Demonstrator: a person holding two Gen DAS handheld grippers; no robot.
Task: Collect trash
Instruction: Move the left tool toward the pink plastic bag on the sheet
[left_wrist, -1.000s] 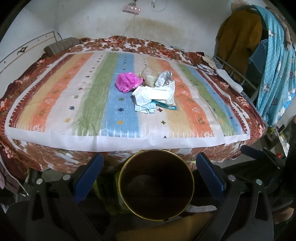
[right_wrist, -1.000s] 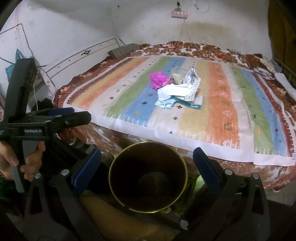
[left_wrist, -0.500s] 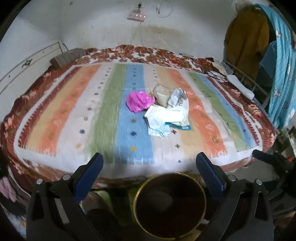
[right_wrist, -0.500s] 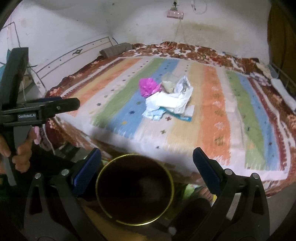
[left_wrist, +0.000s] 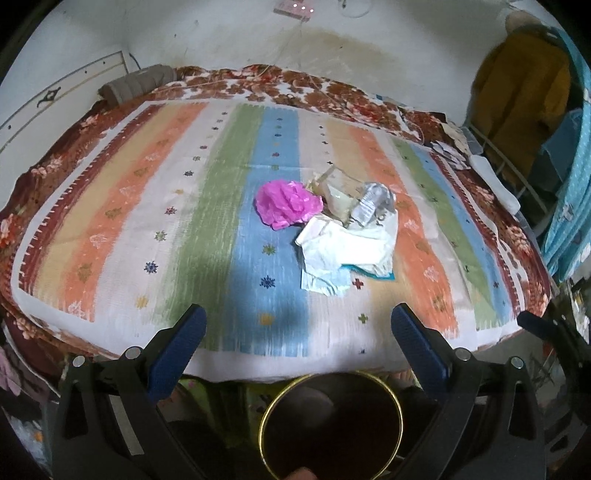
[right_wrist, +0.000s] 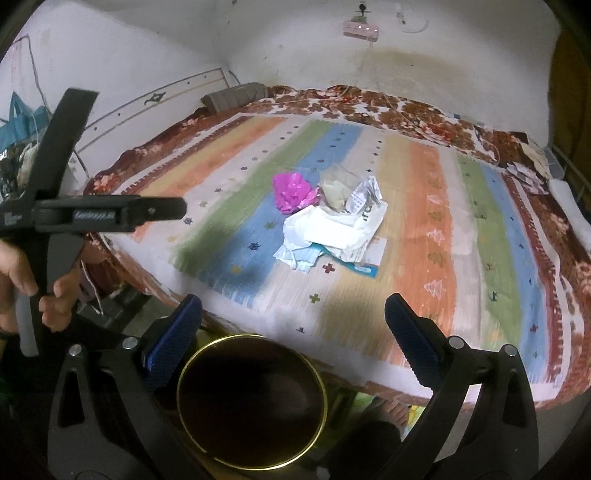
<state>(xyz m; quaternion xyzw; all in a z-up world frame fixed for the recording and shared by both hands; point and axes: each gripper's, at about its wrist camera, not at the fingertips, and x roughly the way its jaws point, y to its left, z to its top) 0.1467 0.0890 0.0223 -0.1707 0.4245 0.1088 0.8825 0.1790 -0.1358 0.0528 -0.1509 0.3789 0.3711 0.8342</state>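
Note:
A pile of trash lies mid-bed on the striped cover (left_wrist: 122, 206): a crumpled pink wrapper (left_wrist: 286, 204), white plastic bags (left_wrist: 347, 243), a silver wrapper (left_wrist: 373, 202) and a pale blue mask (left_wrist: 321, 282). The pile also shows in the right wrist view (right_wrist: 332, 225). A dark bin with a gold rim (left_wrist: 330, 424) stands below the bed's near edge, also in the right wrist view (right_wrist: 251, 402). My left gripper (left_wrist: 295, 328) is open and empty above the bed's near edge. My right gripper (right_wrist: 293, 317) is open and empty too.
The left gripper's body and the hand holding it (right_wrist: 48, 221) show at the left of the right wrist view. Clothes hang on a rack (left_wrist: 524, 88) at the right. A grey roll (left_wrist: 136, 85) lies at the bed's far left corner.
Both grippers have risen and moved forward over the bed's edge toward the pile. The bin has slid lower in both views. Jaws stay open.

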